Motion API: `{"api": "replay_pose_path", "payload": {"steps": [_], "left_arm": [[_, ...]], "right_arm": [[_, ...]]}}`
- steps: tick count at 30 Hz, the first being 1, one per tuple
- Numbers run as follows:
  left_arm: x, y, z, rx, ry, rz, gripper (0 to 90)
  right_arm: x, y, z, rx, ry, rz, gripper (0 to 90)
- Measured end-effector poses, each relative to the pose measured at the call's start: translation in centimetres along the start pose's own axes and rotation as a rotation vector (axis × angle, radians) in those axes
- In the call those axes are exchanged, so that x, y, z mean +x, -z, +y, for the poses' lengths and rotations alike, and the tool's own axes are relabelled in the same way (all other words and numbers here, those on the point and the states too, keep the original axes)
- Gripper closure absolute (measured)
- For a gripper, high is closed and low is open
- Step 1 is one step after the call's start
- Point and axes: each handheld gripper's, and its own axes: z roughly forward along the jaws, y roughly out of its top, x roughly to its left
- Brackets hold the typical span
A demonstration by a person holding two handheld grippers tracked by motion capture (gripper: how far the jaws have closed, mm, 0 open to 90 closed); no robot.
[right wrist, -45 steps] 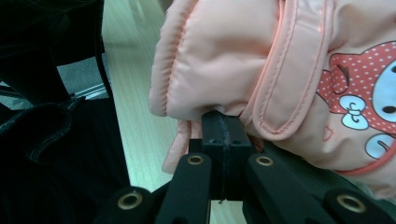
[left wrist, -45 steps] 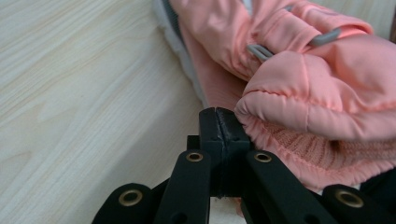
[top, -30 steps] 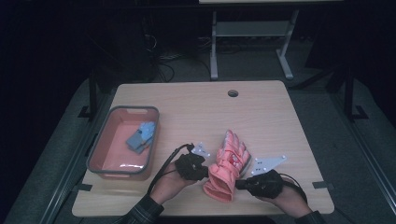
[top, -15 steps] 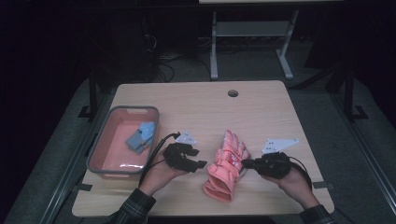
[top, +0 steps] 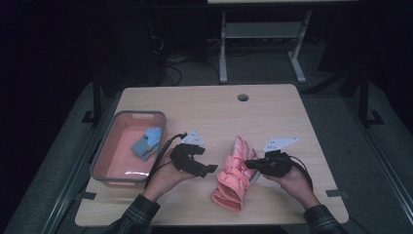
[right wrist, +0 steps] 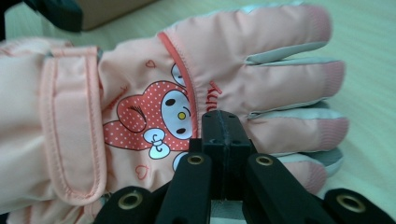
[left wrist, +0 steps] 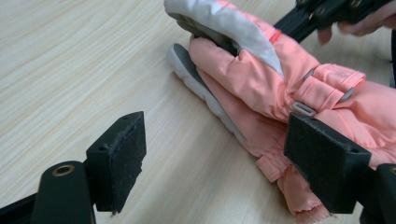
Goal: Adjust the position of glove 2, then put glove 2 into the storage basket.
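Fingers of the left gripper (top: 207,168) stand wide apart, grasping nothing; in the left gripper view its two black pads (left wrist: 116,158) frame bare wood and the cuff end of the pink glove (top: 234,173). Right gripper (top: 248,164) has its fingers pressed flat together with nothing seen between them, tip touching the glove's right edge near the knuckles.

Glove lies flat on the table (top: 219,107), front centre, between the two hands, fingers pointing away from the person, cuff toward the near edge.

Print on the glove's back, right gripper view: cartoon rabbit face in a red dotted hood with a pale bow (right wrist: 156,142), small heart outlines around it. Red lettering beside the piping, partly covered by the jaws; reads "Ku…", rest not legible.

Pink tray (top: 104,151) at left holds a blue glove (top: 147,141).
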Motion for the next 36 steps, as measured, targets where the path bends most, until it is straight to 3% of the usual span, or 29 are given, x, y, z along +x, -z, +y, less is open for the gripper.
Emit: {"api": "replay_pose_path", "payload": {"steps": [10, 18, 20, 26, 29, 31, 36], "left_arm": [[-0.4, -0.8, 1.9, -0.014, -0.002, -0.030, 15.5], [-0.7, -4.0, 3.6, 0.011, -0.011, -0.064, 14.1], [-0.8, -5.4, 3.9, 0.034, -0.006, -0.074, 14.1], [-0.6, -7.3, 3.6, 0.054, 0.038, -0.102, 12.7], [-0.6, -8.6, 2.9, 0.130, 0.020, -0.089, 12.5], [-0.5, -9.4, 2.3, 0.128, 0.076, -0.130, 12.6], [-0.1, -9.9, 1.9, 0.146, 0.092, -0.152, 12.5]], "right_arm": [[0.1, -0.9, -0.2, 0.045, 0.014, -0.009, 90.0], [0.5, -1.5, -0.3, 0.072, 0.040, -0.029, 90.0], [0.5, -1.5, -0.3, 0.073, 0.042, -0.031, 90.0], [0.6, -1.6, -0.4, 0.077, 0.048, -0.041, 90.0], [0.7, -1.6, -0.4, 0.077, 0.043, -0.044, 90.0], [0.7, -1.6, -0.4, 0.084, 0.043, -0.047, 90.0], [0.6, -1.6, -0.5, 0.082, 0.043, -0.042, 90.0]]}}
